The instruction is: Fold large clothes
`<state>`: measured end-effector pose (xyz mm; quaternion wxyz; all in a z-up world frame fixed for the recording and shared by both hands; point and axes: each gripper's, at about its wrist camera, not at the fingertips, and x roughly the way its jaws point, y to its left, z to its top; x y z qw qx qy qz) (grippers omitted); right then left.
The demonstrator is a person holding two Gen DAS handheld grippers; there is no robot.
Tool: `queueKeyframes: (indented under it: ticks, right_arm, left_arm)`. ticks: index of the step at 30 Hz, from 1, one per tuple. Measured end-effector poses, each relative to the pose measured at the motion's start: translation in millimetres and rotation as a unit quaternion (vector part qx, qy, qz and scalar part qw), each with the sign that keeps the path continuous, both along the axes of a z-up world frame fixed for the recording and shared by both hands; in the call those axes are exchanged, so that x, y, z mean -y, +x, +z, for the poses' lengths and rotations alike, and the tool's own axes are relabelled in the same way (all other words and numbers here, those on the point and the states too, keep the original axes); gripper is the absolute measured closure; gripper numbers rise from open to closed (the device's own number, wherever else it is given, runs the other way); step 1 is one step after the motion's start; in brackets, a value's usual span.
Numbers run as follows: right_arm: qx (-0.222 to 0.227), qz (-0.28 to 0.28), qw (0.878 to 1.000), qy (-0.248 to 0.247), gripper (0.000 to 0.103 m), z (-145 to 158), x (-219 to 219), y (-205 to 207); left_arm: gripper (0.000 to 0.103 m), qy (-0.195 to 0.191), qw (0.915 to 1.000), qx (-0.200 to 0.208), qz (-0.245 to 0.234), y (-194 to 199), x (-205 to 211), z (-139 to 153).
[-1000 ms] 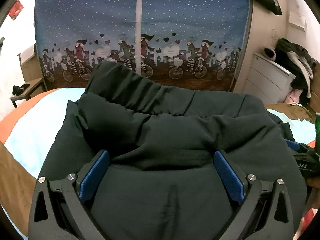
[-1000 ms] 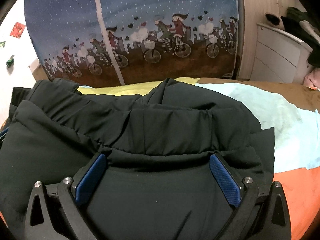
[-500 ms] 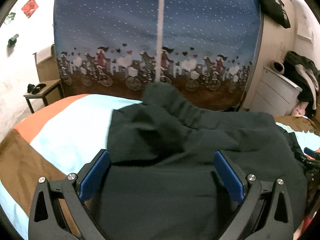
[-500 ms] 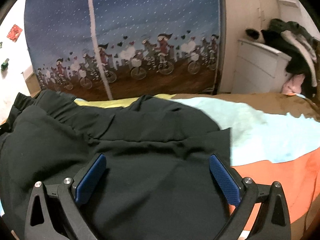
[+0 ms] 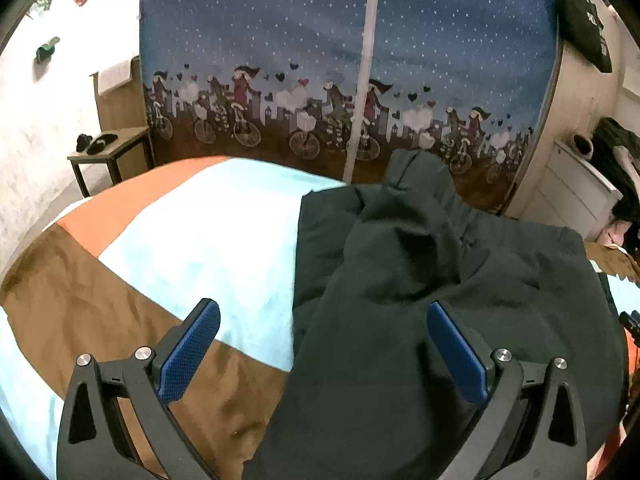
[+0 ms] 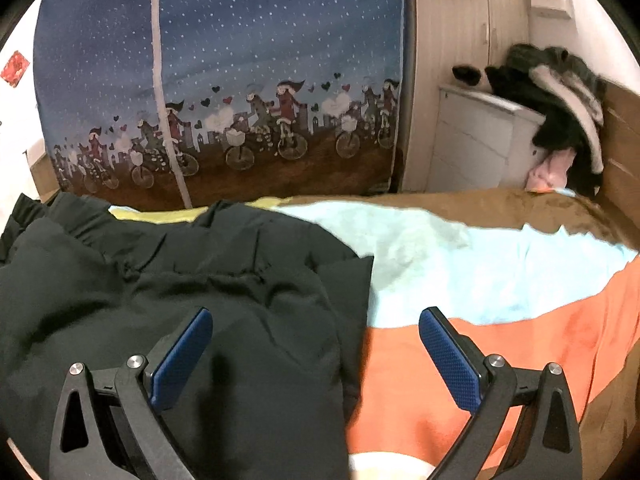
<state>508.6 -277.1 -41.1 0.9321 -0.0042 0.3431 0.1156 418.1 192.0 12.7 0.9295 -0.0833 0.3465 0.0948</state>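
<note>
A large dark green padded jacket [image 5: 440,280] lies bunched on the striped bed cover; it also shows in the right wrist view [image 6: 168,288]. My left gripper [image 5: 324,344] is open and empty, hovering over the jacket's left edge, its right finger above the cloth and its left finger above the bed cover. My right gripper [image 6: 316,344] is open and empty, over the jacket's right edge, its left finger above the cloth and its right finger above the orange stripe.
The bed cover [image 5: 208,232] has brown, light blue and orange stripes [image 6: 500,340]. A blue curtain with cyclists [image 5: 340,80] hangs behind the bed. A small wooden table [image 5: 108,148] stands far left. White drawers [image 6: 476,144] with piled clothes [image 6: 560,112] stand at the right.
Both grippers have moved apart, the left to the jacket's left edge and the right to its right edge. The jacket has settled lower and flatter on the bed.
</note>
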Motion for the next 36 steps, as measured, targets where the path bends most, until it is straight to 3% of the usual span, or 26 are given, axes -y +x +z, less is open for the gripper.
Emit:
queueKeyframes:
  ticks: [7,13,19,26,31,36]
  right_arm:
    - [-0.096,0.018,0.993,0.07,0.0,-32,18,15]
    - [-0.16,0.025,0.973,0.162,0.0,-54,32,27]
    - [-0.15,0.03,0.969,0.192,0.0,-61,36,25]
    - [-0.152,0.036,0.967,0.202,0.0,-64,39,19]
    - [-0.169,0.067,0.956,0.232,0.0,-66,35,21]
    - [-0.19,0.082,0.946,0.249,0.0,-66,27,24]
  left_arm:
    - [0.001,-0.024,0.9986,-0.038,-0.027,2,-10,-20]
    - [0.001,-0.068,0.9948,-0.064,-0.04,9,-21,-33]
    - [0.001,-0.132,0.988,-0.07,-0.041,6,-36,-51]
    - [0.001,-0.156,0.9833,-0.083,-0.042,9,-43,-51]
    - [0.001,-0.215,0.9709,-0.097,-0.04,13,-56,-56]
    - [0.001,-0.217,0.97,-0.1,-0.045,13,-56,-50]
